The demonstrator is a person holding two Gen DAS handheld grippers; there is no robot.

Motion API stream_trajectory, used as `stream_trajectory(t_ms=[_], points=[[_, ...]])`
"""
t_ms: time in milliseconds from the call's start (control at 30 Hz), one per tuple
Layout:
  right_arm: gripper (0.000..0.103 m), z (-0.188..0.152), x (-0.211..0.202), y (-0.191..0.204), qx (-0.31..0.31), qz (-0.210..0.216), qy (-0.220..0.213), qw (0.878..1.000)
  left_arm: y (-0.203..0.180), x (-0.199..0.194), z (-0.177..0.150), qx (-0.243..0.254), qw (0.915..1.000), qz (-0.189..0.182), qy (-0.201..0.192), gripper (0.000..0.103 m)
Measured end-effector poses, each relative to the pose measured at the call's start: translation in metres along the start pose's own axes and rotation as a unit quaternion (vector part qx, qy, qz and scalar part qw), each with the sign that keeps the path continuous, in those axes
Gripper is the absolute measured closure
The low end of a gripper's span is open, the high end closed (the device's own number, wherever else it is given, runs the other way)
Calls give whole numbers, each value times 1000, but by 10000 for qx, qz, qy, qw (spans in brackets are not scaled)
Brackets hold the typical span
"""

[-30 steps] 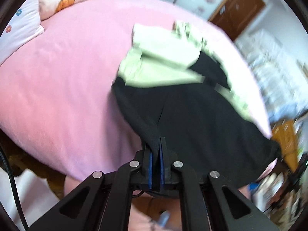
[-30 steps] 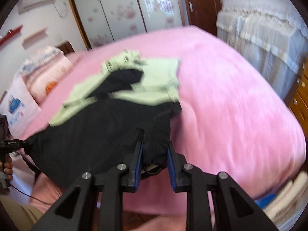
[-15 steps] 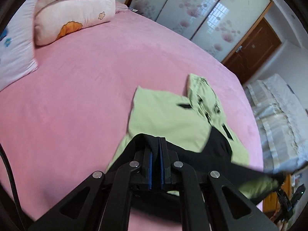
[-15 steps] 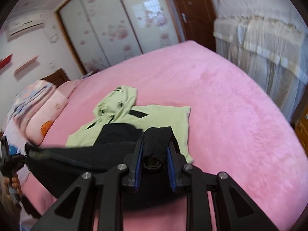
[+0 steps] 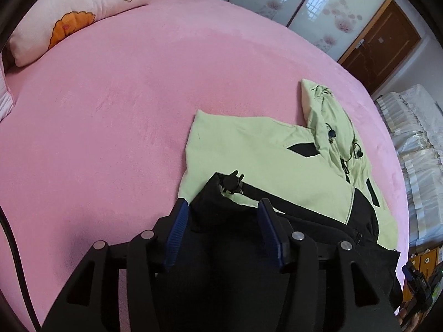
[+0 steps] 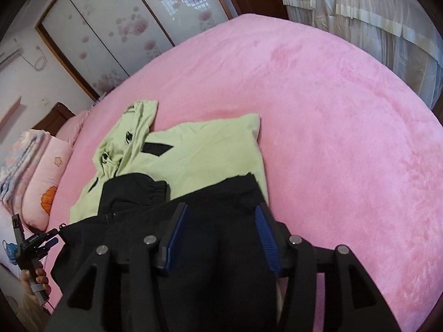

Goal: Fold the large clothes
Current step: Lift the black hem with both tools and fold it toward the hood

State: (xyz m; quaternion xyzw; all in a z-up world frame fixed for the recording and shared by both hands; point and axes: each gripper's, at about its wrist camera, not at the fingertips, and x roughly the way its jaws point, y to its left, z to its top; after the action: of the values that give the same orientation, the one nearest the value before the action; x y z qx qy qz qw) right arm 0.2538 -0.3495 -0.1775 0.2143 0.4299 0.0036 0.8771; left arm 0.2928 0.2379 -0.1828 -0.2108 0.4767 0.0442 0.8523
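The jacket (image 5: pixel 257 160) lies on the bed (image 5: pixel 110 110), in the lower right of the left wrist view and the lower left of the right wrist view. Its hood (image 5: pixel 329 127) extends toward the wardrobe doors (image 5: pixel 299 0) at the top of the frame. The jacket's lower part is folded up over its upper body. A pillow (image 5: pixel 83 8) sits on the bed at upper left of the left wrist view. A second bed with a frilled cover (image 6: pixel 360 8) stands at upper right of the right wrist view.
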Motion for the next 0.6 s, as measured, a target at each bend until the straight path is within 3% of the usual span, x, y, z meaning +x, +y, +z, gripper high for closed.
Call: stream_trajectory(t_ms=[200, 600], points=[[52, 7, 15, -3, -649, -428, 135, 9969, 0, 4, -2, 787, 9967, -75, 161, 52], [52, 12, 58, 2, -944, -313, 688, 9927, -2, 36, -4, 1748, 9822, 52, 693, 52]])
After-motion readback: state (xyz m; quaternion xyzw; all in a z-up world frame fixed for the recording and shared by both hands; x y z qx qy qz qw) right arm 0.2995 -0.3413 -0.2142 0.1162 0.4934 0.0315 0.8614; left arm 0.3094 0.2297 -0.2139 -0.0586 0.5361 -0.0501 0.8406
